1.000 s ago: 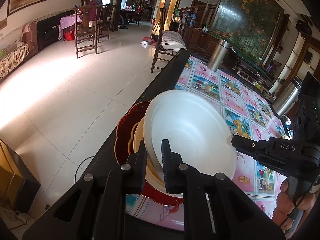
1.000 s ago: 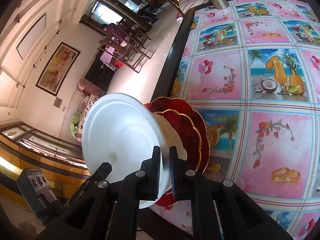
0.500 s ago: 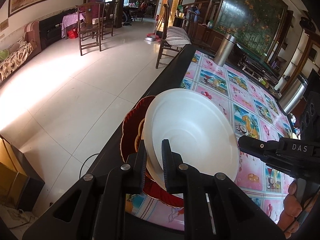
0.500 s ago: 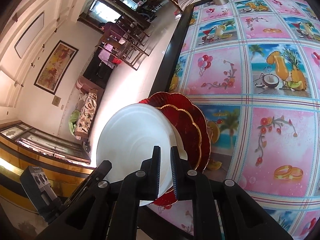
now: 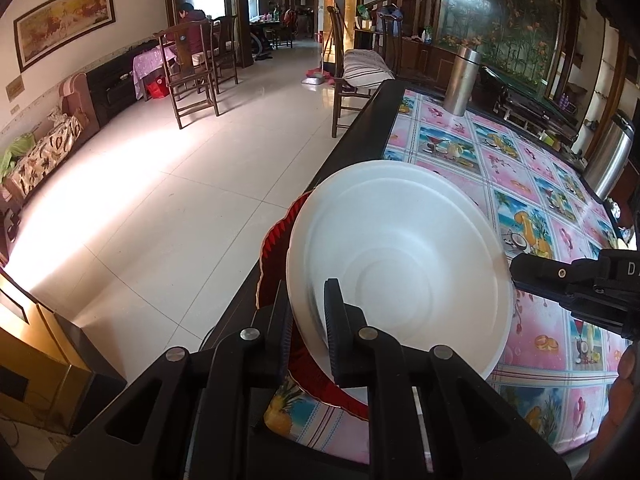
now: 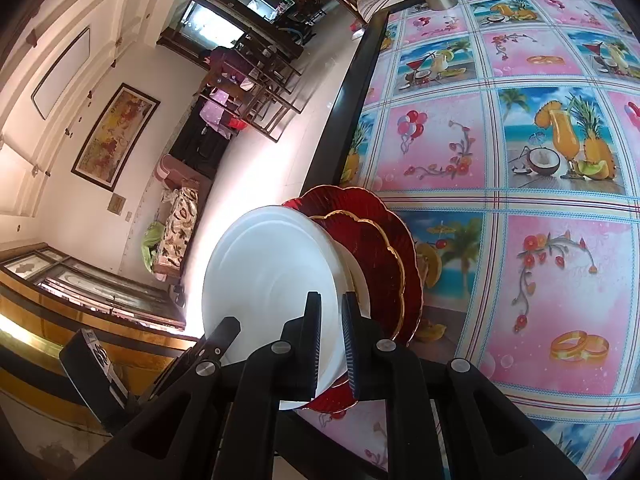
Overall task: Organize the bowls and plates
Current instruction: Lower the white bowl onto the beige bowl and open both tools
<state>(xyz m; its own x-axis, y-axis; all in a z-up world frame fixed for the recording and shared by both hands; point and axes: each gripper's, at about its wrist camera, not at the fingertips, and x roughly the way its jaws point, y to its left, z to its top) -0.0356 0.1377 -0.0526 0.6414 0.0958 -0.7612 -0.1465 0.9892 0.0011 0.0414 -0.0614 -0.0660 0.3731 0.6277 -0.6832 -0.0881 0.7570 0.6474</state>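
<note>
A white bowl [image 5: 400, 264] hangs tilted over a stack of red scalloped plates [image 5: 276, 256] at the table's left edge. My left gripper [image 5: 310, 300] is shut on the bowl's near rim. At the far rim, my right gripper [image 5: 520, 270] comes in from the right. In the right wrist view, my right gripper [image 6: 331, 304] is shut on the rim of the white bowl [image 6: 272, 276]. The red plates [image 6: 376, 240] lie just beyond, a gold-rimmed one on a larger one. My left gripper [image 6: 224, 332] holds the opposite rim. I cannot tell whether the bowl touches the stack.
The table [image 6: 560, 280] has a pink and blue picture cloth and a dark edge [image 5: 360, 132] beside the tiled floor. Two steel flasks [image 5: 462, 80] [image 5: 610, 156] stand at the far side. A wooden chair [image 5: 352, 72] is at the table's far end. A hand [image 5: 628, 364] shows at right.
The white bowl, held by both grippers, has sunk and shifted toward the red plates. Both grips stay the same.
</note>
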